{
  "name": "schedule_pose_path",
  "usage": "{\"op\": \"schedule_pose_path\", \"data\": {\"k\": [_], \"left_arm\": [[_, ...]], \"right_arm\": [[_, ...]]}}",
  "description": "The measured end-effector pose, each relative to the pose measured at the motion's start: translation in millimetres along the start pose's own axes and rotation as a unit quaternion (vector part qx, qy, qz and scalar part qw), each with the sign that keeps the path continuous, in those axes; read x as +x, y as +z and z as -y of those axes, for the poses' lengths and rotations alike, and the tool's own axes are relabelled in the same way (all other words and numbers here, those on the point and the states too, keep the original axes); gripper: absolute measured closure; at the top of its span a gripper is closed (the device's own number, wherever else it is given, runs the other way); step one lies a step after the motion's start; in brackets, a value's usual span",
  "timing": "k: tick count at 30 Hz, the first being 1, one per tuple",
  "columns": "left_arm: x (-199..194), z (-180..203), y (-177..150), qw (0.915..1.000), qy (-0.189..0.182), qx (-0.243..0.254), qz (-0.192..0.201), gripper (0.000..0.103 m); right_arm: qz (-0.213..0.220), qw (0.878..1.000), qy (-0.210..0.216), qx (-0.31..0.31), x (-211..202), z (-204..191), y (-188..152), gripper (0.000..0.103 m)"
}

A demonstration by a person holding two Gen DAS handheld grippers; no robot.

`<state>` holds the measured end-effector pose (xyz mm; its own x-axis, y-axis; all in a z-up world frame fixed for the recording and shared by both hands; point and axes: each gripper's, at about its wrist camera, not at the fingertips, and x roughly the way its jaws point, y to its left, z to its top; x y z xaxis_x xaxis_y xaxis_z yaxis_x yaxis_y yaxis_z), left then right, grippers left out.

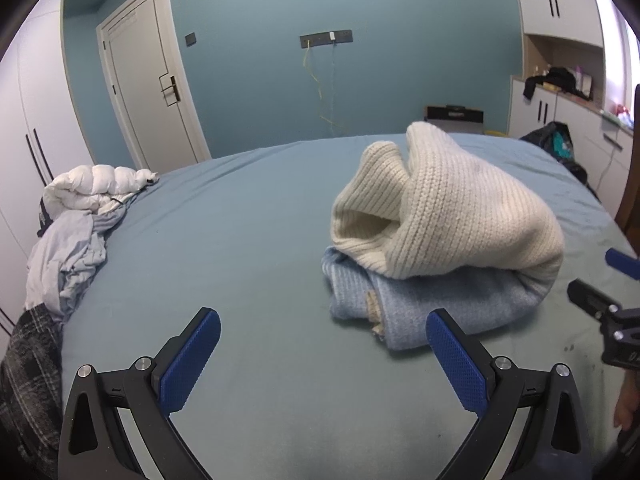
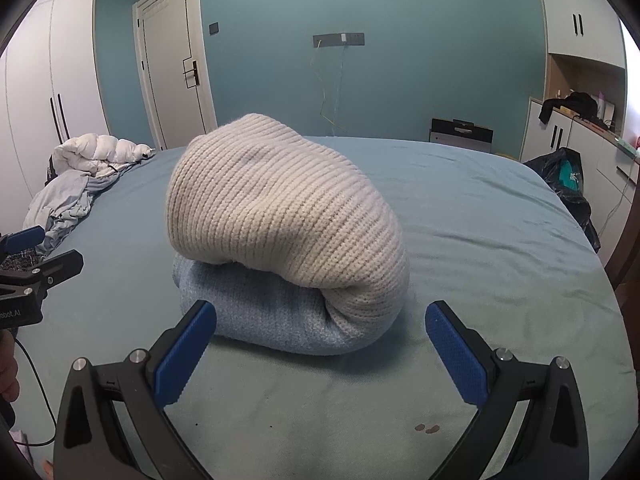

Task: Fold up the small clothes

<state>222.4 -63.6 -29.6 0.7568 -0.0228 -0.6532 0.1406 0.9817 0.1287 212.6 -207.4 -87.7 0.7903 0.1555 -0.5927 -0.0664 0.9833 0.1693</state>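
Lying crosswise, folded sweater [image 2: 288,232], fold rightward.

A white puffy jacket [image 1: 100,186] lies heaped at the bed's [image 1: 248,240] far left edge, with crumpled pale blue cloth [image 1: 68,256] and a dark plaid garment [image 1: 28,360] nearer. On the far teal wall hang a white door [image 1: 148,76] and a socket strip [image 1: 326,38]; a black bag [image 2: 568,184] sits far right.
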Motion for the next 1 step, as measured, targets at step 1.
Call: {"op": "schedule_pose_path", "data": {"k": [1], "left_arm": [[-0.7,-1.2,0.4,1.0000,-0.001,-0.003,0.002,0.000]], "right_arm": [[0.000,1.000,0.000,-0.001,0.0,-0.7,-0.1,0.001]]}}
